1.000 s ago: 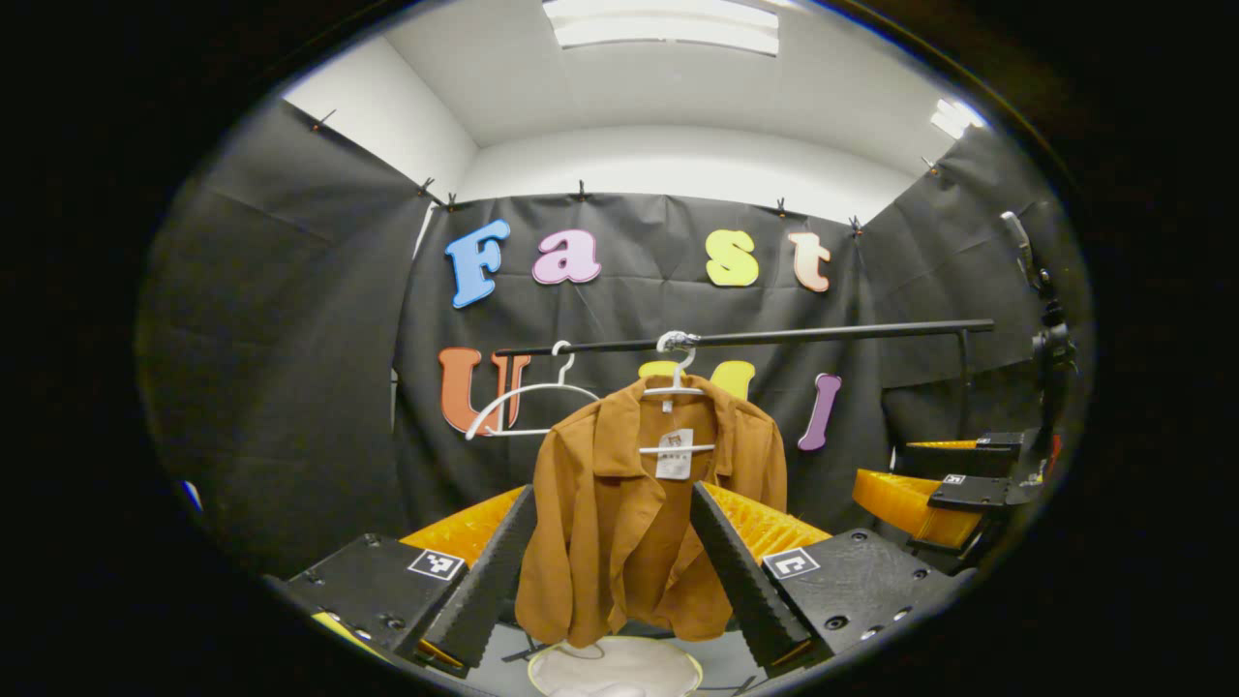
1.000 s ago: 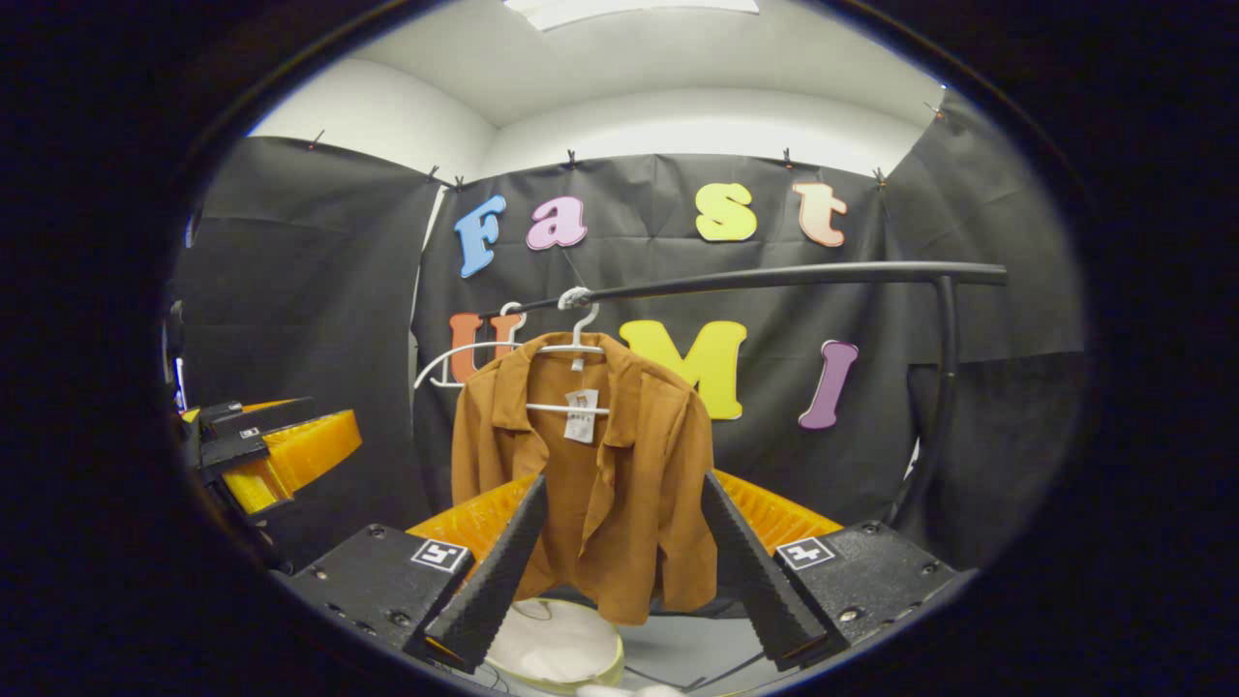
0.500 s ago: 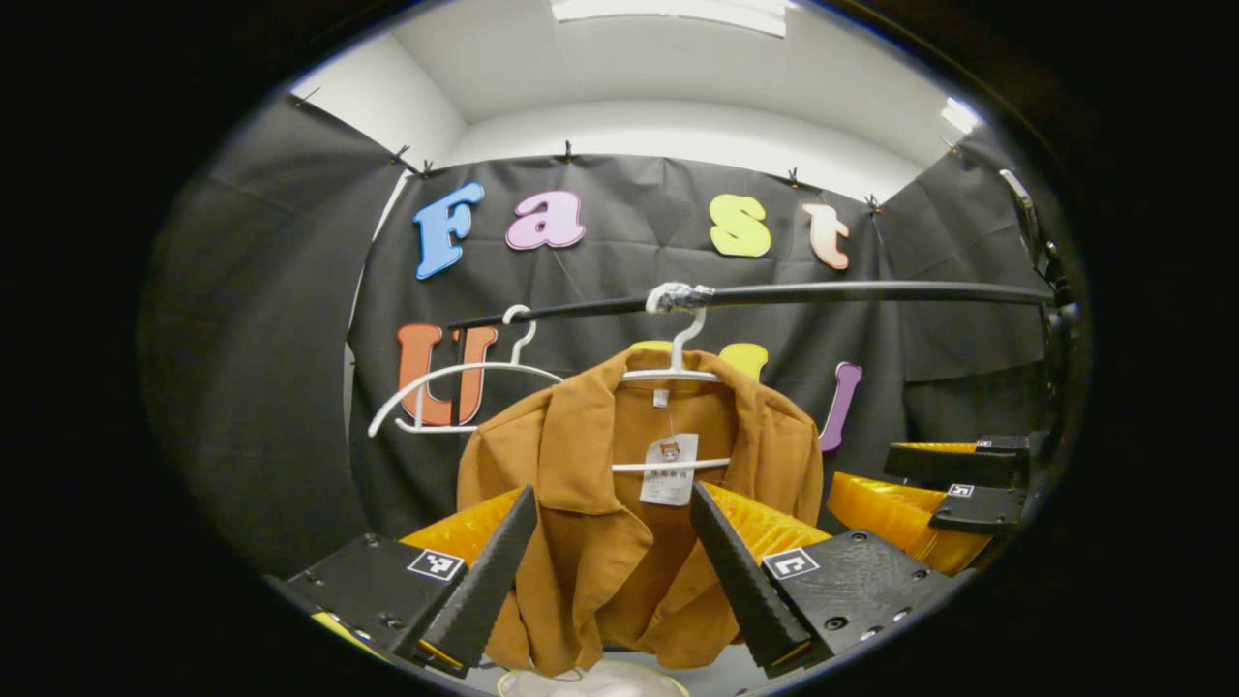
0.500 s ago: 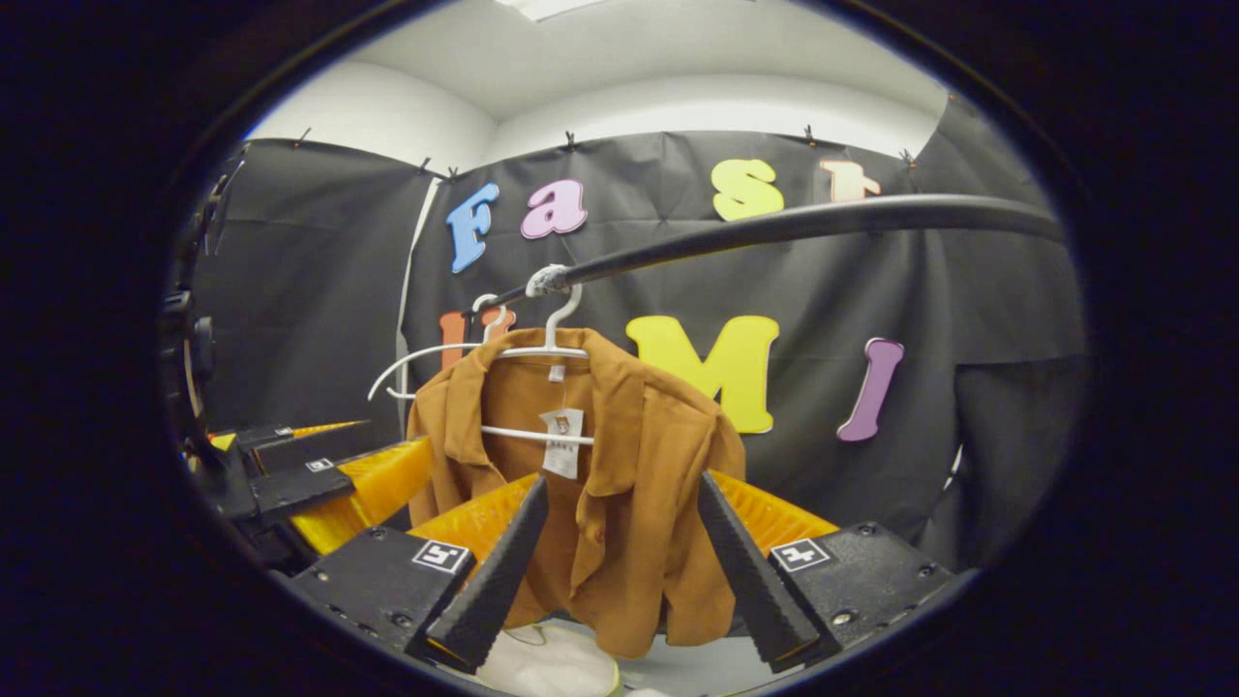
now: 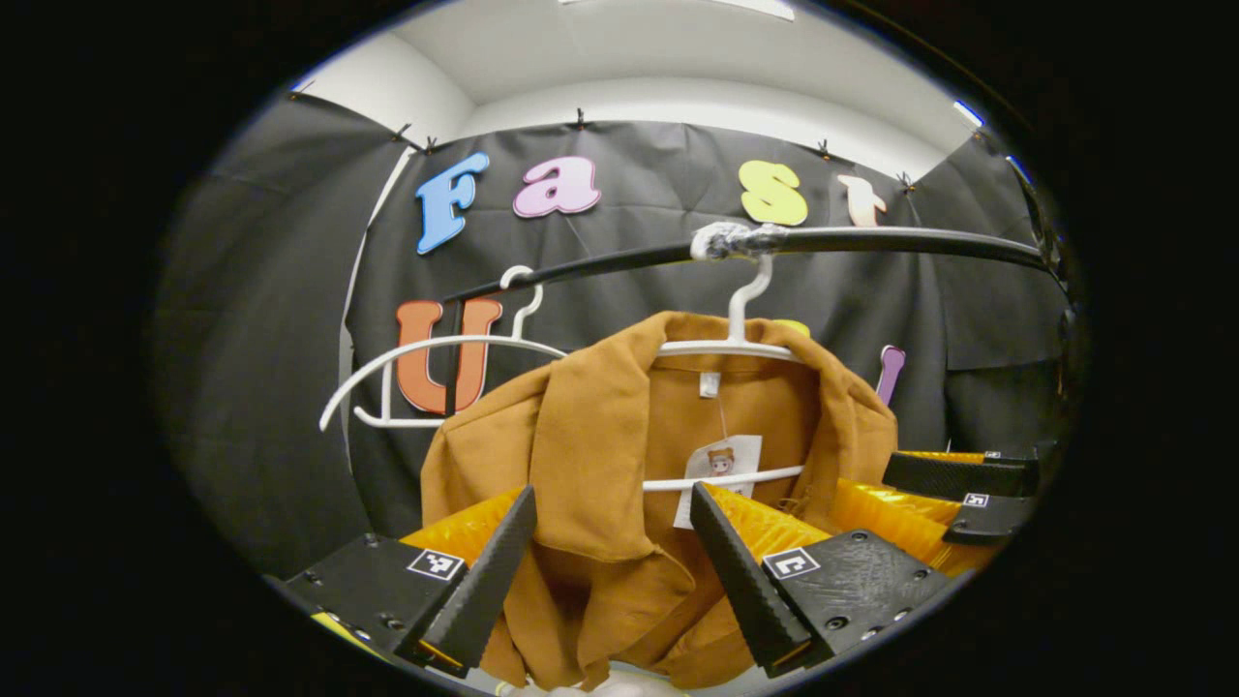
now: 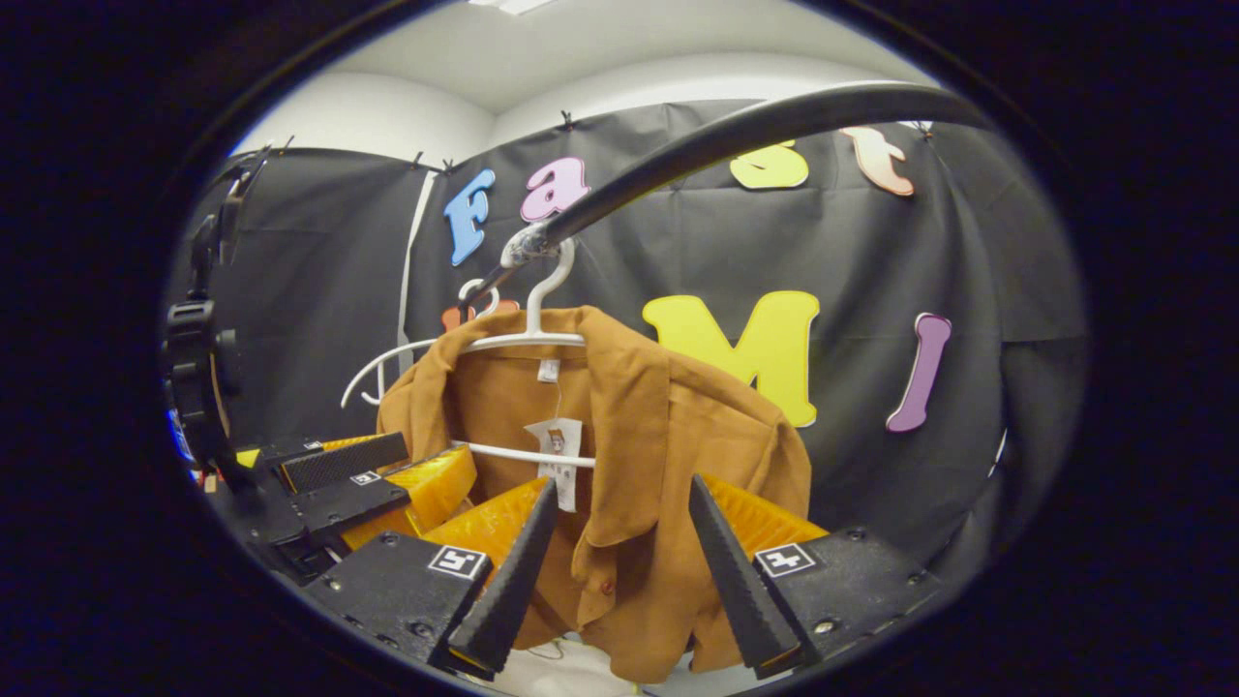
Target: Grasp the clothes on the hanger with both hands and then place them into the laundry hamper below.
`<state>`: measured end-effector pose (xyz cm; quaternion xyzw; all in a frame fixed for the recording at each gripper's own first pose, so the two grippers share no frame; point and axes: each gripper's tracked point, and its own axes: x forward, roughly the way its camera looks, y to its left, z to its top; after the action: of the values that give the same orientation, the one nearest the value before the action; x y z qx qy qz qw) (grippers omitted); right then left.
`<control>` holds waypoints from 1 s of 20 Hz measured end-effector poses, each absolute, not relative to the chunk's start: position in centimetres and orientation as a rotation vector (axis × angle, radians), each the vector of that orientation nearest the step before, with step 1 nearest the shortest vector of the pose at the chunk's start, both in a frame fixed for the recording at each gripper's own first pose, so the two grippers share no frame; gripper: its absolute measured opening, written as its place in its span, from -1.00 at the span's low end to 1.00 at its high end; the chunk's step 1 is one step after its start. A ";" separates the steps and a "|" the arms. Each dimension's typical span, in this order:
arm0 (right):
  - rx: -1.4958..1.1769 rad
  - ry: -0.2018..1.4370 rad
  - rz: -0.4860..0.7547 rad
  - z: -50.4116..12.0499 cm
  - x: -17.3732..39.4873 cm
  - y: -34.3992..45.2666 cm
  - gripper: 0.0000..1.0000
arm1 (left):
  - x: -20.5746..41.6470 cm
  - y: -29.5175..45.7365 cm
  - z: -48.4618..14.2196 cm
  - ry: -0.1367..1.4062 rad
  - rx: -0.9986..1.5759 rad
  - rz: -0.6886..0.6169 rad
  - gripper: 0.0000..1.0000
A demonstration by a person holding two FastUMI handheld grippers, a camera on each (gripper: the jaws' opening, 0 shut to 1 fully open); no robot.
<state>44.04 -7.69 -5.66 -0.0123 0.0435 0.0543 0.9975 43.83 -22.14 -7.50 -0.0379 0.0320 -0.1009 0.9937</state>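
A brown collared shirt (image 5: pixel 600 465) (image 6: pixel 658 455) hangs on a white hanger (image 5: pixel 736 334) (image 6: pixel 537 334) hooked over a black rail (image 5: pixel 871 240) (image 6: pixel 736 136). My left gripper (image 5: pixel 612 508) is open, its fingers framing the shirt's left collar flap from just in front. My right gripper (image 6: pixel 619 503) is open too, its fingers either side of the shirt's right front panel. Neither pair of fingers presses on the cloth. The right gripper (image 5: pixel 958 484) shows at the far right of the left gripper view; the left gripper (image 6: pixel 339 479) shows at the left of the right gripper view. A pale hamper rim (image 6: pixel 571 673) peeks out below the hem.
A second white hanger (image 5: pixel 426 363) (image 6: pixel 387 363), bare, hangs on the rail to the left of the shirt. A black stand with a clamp (image 6: pixel 198 329) rises at the left edge of the right gripper view. Black cloth walls close in behind and at both sides.
Both grippers have moved closer to the shirt and higher, so the shirt looms larger and the rail sits higher in view. The hamper has slid almost out of view below. Both stay open.
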 end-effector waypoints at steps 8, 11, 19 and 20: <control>-0.053 0.137 0.095 -9.4 47.8 -7.3 0.67 | 46.3 -22.2 -9.4 0.073 -0.062 -0.175 1.00; -0.008 0.180 0.095 -10.6 49.6 -8.3 0.53 | 47.2 -22.2 -9.8 0.073 -0.039 -0.162 1.00; 0.056 0.154 0.109 -10.0 51.1 -9.7 -0.53 | 48.5 -20.9 -11.7 0.128 -0.035 -0.119 -0.12; 0.068 0.160 0.136 -10.1 50.9 -9.5 -0.70 | 48.4 -20.3 -12.0 0.131 -0.036 -0.108 -0.30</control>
<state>50.89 -9.47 -10.13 0.0341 0.0799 0.0680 0.9939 48.43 -20.29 -11.95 -0.0180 0.0656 -0.0541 0.9962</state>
